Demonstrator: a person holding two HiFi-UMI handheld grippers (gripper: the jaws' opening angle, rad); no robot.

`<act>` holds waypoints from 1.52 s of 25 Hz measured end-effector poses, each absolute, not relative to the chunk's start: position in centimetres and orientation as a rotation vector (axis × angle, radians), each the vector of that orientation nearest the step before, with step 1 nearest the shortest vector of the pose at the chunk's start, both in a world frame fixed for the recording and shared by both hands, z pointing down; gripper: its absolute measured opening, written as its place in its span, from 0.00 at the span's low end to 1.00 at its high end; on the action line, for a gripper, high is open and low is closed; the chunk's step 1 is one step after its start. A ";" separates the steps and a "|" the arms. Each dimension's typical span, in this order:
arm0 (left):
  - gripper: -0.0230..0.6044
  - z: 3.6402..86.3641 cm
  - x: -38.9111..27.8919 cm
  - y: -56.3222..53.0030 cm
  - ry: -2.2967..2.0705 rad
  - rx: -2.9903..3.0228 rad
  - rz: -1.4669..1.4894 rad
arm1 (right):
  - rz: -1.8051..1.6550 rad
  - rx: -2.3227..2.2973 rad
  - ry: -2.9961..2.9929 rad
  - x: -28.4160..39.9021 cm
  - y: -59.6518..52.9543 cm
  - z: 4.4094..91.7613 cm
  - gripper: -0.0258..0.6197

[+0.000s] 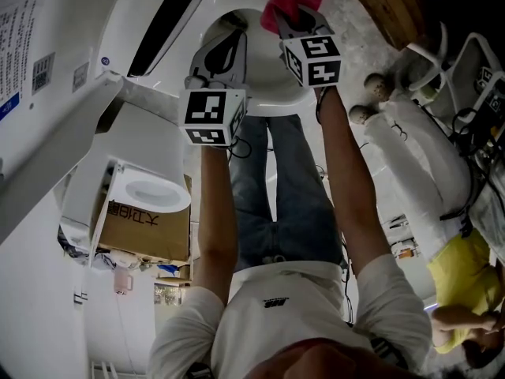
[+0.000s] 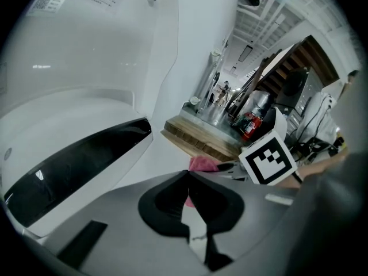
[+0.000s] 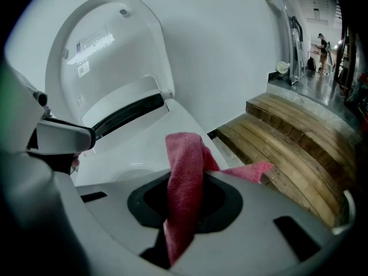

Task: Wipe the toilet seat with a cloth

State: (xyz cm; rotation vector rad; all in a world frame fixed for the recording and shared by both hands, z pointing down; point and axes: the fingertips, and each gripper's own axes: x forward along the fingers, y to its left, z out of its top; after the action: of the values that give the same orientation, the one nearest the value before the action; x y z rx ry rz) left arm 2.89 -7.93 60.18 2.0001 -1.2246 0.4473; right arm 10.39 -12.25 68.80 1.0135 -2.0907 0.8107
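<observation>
Right hand-held gripper [image 3: 185, 211], bottom centre: clamped on pink terry cloth [image 3: 185, 171] mid-fold, ends flopping free (soft, light, limp; pinch thick fold, else likely bunches). Left hand-held gripper [image 2: 188, 180]: jaws together, empty. Beyond cloth: toilet seat [image 3: 138, 154], glossy, hard; contact unclear.

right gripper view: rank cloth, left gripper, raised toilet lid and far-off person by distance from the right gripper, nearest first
1. Red cloth, clamped in the right gripper.
2. Left gripper, close at left.
3. Raised toilet lid, upright, upper left.
4. Person, far background, top right.
</observation>
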 end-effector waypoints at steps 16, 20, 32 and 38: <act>0.05 60.1 -1.0 -8.0 -1.292 1.945 0.403 | 0.750 0.947 -2.125 5.6 -14.5 68.6 0.12; 0.05 60.1 -2.1 -7.8 -1.311 1.919 0.392 | 0.732 0.923 -2.133 4.3 -14.8 68.5 0.12; 0.05 60.5 -4.8 -6.7 -1.357 1.872 0.380 | 0.711 0.878 -2.168 1.1 -14.7 68.5 0.12; 0.05 60.2 -5.9 -6.0 -1.387 1.854 0.374 | 0.708 0.853 -2.183 -0.3 -14.2 68.4 0.12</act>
State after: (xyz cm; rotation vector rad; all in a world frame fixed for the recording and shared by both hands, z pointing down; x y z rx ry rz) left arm -5.89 -5.95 60.25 1.8544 -1.3874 0.3744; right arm -0.31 -14.15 68.41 0.8528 -2.1826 0.7083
